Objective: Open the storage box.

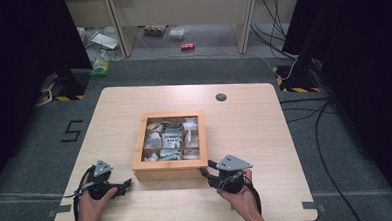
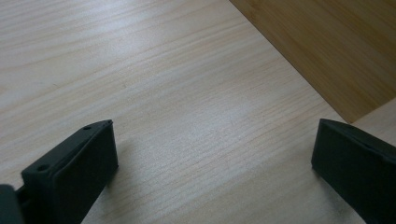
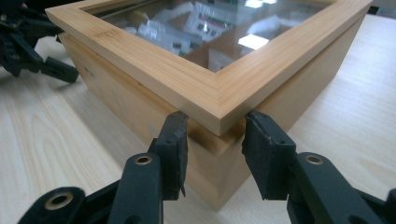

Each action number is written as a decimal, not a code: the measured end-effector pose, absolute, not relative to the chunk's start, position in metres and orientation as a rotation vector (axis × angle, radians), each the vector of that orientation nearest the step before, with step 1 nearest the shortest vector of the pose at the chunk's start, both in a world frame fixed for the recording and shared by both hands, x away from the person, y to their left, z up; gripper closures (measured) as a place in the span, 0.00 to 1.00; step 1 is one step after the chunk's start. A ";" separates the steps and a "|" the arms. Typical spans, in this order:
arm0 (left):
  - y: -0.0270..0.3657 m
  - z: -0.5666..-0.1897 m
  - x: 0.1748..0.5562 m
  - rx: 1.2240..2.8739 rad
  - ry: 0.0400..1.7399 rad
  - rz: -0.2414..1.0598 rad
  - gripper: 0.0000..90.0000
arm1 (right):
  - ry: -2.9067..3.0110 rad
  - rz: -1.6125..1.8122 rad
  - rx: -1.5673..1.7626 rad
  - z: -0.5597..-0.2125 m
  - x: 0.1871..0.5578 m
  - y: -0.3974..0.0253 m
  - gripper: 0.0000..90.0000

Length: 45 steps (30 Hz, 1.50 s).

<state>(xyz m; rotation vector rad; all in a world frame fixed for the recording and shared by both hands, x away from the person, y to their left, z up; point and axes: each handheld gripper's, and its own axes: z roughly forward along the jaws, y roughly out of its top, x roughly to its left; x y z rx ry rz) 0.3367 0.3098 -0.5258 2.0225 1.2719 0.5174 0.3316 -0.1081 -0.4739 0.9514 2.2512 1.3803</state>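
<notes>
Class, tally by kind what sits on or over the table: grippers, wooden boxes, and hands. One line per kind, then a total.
Grippers: 2, left gripper and right gripper
Wooden box with glass lid: 1
Hands: 2, left hand and right hand
Total: 5

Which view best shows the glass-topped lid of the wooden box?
The right gripper view: the glass-topped bamboo-framed lid sits close, its near corner between the right gripper jaws. The high view shows the whole lid from above, small, packets visible through the glass. The left gripper view catches a plain wooden side of the box.
</notes>
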 end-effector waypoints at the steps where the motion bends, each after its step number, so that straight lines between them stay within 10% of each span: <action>1: 0.310 -0.526 0.337 2.022 1.272 0.517 0.00 | 2.251 1.380 0.951 -0.474 0.332 -0.108 0.67; 45: 0.310 -0.526 0.337 2.021 1.273 0.516 0.00 | 2.059 1.515 0.994 -0.430 0.383 -0.104 0.62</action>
